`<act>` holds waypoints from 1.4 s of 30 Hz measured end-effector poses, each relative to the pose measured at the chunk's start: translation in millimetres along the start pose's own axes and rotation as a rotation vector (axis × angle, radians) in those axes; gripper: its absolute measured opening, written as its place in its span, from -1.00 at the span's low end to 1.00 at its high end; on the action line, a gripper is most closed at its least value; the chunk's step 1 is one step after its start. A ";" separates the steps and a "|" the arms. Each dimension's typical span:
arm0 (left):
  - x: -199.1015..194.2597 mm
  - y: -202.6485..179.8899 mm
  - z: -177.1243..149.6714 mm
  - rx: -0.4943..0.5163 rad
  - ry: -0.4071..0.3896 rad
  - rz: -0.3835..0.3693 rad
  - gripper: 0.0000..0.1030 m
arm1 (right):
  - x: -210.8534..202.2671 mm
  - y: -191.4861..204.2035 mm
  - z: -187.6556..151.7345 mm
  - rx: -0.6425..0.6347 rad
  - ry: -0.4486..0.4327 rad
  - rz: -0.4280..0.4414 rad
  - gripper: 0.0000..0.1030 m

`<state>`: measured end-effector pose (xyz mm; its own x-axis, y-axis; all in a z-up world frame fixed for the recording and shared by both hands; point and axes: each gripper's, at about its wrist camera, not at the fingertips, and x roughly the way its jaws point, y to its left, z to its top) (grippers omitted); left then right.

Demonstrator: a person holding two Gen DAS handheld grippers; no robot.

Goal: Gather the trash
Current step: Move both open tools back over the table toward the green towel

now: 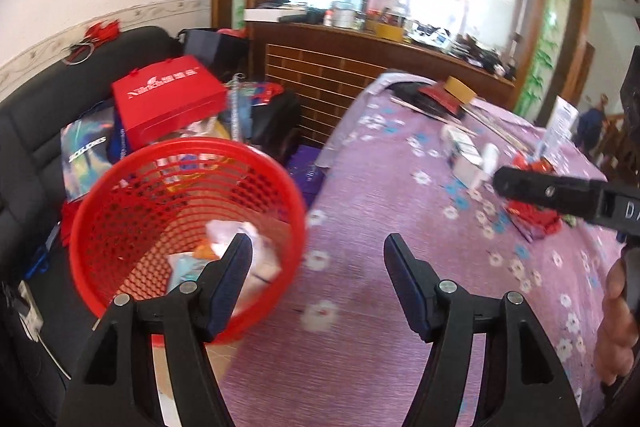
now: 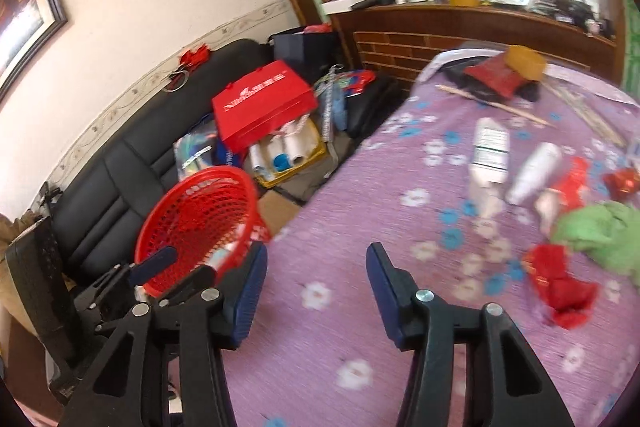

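Purple flowered cloth covers the table under both grippers. Left gripper hangs over the table's edge with jaws spread wide and nothing between them. Just beside it, past the edge, stands the red basket with crumpled paper inside. Right gripper is likewise wide open and empty above the cloth. Farther out on the table lie red wrappers, a green rag and two white bottles. A black sofa stands behind the basket.
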<state>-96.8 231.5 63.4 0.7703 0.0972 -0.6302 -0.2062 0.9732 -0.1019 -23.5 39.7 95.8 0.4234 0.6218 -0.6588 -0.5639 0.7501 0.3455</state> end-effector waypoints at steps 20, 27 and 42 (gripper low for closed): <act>0.9 -80.1 -8.8 0.151 0.061 -0.039 0.36 | -86.0 -130.4 -9.1 0.141 -0.153 -0.209 0.09; 14.4 -100.3 -5.0 0.154 0.109 -0.074 0.37 | -91.4 -184.0 -20.9 0.254 -0.151 -0.208 0.09; 93.8 -195.2 41.3 0.047 0.354 -0.287 0.50 | -111.7 -240.0 -33.6 0.493 -0.241 -0.216 0.09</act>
<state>40.6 59.2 55.9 0.5373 -0.2466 -0.8066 0.0191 0.9596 -0.2807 40.7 -217.3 64.0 0.6736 0.4339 -0.5983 -0.0750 0.8455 0.5287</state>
